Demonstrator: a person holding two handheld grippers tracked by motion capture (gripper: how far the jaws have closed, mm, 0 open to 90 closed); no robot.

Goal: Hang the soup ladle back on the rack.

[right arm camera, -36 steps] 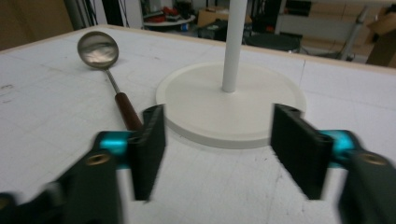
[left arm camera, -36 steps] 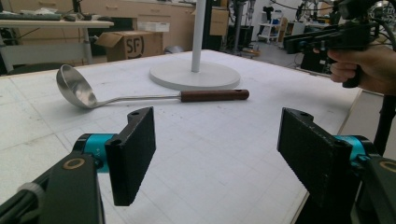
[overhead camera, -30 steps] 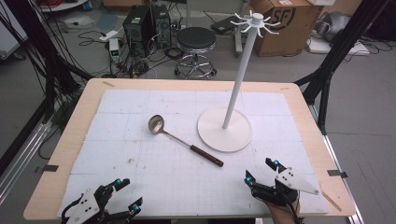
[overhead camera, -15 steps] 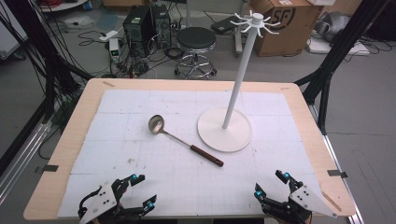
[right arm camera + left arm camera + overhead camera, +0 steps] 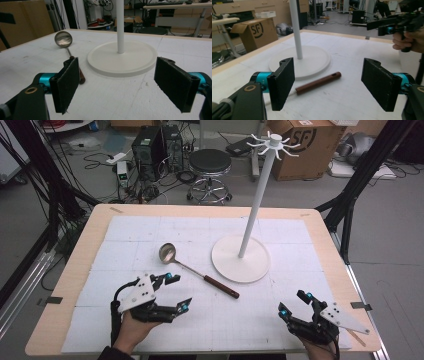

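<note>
A ladle lies on the white mat, its steel bowl [image 5: 167,253] to the left and its brown handle [image 5: 220,286] pointing toward the near right. My left gripper [image 5: 179,291] hovers open just left of the handle end. In the left gripper view the handle [image 5: 318,83] lies on the mat beyond the wide jaws of that gripper [image 5: 328,87]. My right gripper [image 5: 294,304] is open at the near right. Its jaws have just been closing slightly, with nothing between them. Its own view [image 5: 116,86] looks at the ladle bowl [image 5: 63,39] and the stand's base [image 5: 122,58].
A white hook stand rises from a round base [image 5: 240,257] right of the ladle, its pole [image 5: 257,195] ending in several hooks [image 5: 273,142]. The wooden table edge [image 5: 80,250] frames the mat. A stool, boxes and cables sit on the floor beyond.
My left gripper has moved forward and to the right, rising toward the ladle's handle. The right gripper has shifted only a little near the table's front right.
</note>
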